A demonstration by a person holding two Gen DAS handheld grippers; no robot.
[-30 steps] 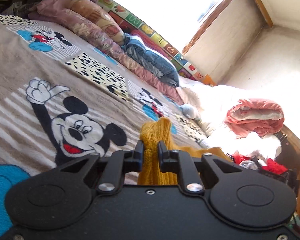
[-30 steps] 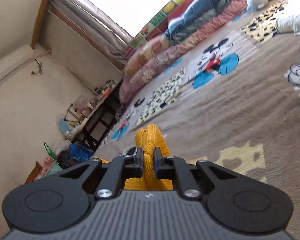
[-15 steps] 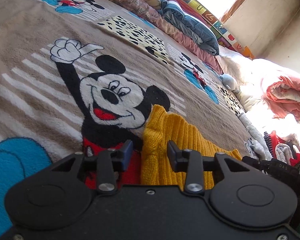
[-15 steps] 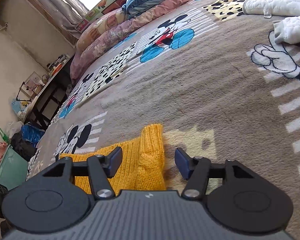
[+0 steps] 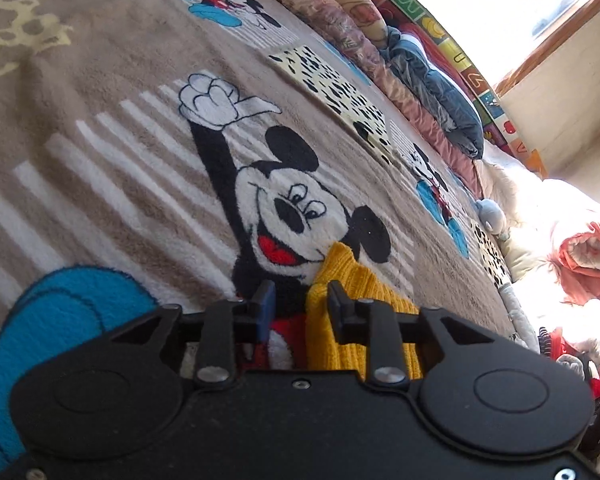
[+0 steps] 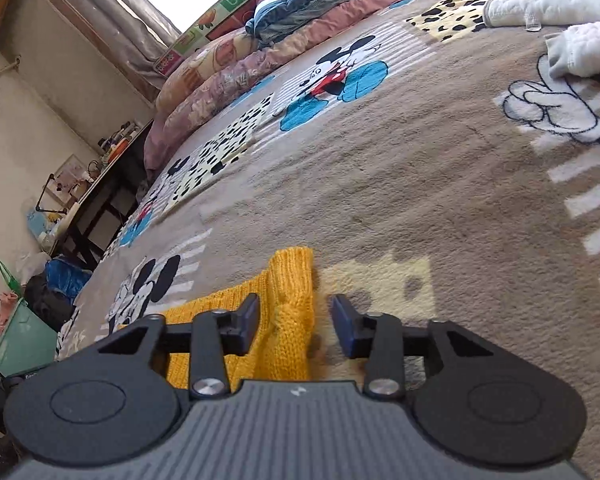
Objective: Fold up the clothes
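The left gripper (image 5: pixel 296 300) and the right gripper (image 6: pixel 294 320) both stand released; their jaws have just been opening. A corner of the yellow knit garment (image 6: pixel 288 312) lies between each pair, loose on the cartoon blanket (image 5: pixel 112 184) of the bed, probably laid down so that a fold keeps flat. The gripper bodies hide most of the garment. Farther away, the white clothes (image 6: pixel 572 8) are cut off by the frame edge.
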